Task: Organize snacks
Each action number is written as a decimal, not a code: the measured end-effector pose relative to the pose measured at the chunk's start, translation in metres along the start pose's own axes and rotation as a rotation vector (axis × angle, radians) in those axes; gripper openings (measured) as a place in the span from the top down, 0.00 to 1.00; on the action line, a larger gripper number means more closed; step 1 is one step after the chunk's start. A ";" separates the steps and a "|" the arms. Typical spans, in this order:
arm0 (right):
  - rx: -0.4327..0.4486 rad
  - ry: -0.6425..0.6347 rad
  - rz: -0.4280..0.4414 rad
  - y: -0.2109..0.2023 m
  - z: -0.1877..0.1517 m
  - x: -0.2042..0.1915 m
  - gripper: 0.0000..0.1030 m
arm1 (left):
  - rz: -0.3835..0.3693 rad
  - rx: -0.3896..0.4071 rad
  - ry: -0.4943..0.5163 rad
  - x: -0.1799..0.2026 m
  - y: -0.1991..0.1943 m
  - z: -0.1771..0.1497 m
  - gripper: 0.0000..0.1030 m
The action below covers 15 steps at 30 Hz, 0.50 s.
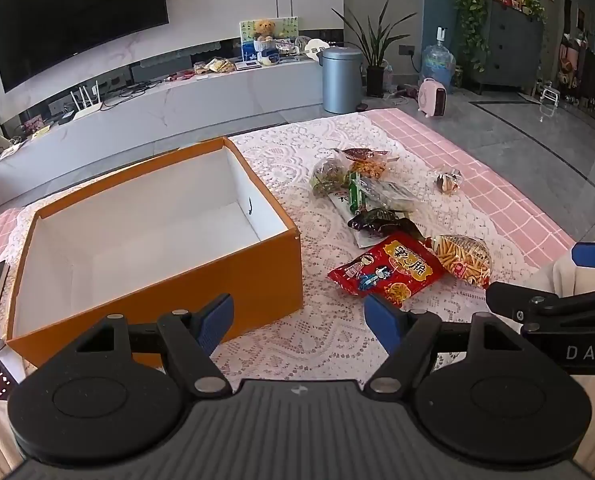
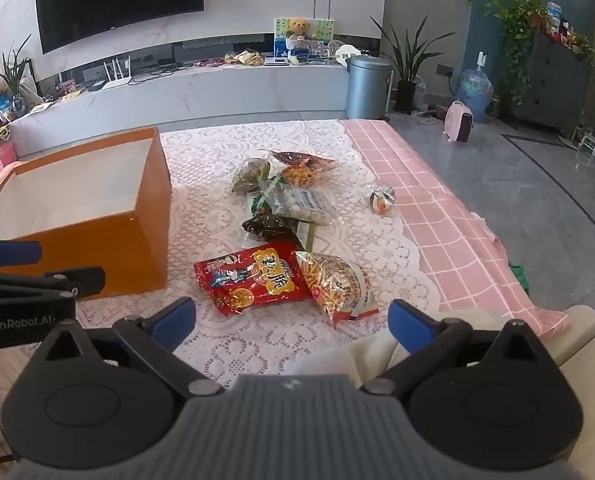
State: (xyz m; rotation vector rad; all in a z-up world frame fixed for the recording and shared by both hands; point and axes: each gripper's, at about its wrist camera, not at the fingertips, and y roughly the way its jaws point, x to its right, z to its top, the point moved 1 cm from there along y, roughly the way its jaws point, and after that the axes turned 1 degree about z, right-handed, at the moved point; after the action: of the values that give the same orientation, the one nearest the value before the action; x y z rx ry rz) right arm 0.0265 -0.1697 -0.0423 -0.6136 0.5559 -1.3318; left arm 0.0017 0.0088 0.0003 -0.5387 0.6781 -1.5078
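overlapping snack packets half hidden, orange box cut off; left gripper, right gripper spread

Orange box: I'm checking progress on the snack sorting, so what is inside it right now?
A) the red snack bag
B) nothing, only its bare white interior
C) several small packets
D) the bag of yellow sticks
B: the orange box shows only bare white walls and floor, while the red snack bag and the other packets lie on the lace cloth beside it.

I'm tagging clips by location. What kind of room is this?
Most likely a home living room: a large black wall-mounted television, a long white media console beneath it, and potted green houseplants.
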 end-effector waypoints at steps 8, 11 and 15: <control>0.008 -0.011 -0.006 -0.006 -0.001 0.001 0.04 | 0.000 0.004 0.000 0.001 -0.001 0.000 0.15; 0.009 -0.012 -0.008 -0.004 -0.002 0.001 0.04 | -0.003 0.008 -0.003 -0.001 -0.003 0.000 0.15; 0.008 -0.014 -0.010 -0.004 -0.002 0.000 0.04 | -0.004 0.009 -0.004 -0.001 -0.003 0.000 0.15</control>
State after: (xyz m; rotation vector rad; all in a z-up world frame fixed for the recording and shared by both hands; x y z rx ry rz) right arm 0.0221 -0.1708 -0.0413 -0.6192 0.5365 -1.3373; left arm -0.0005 0.0096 0.0025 -0.5358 0.6675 -1.5122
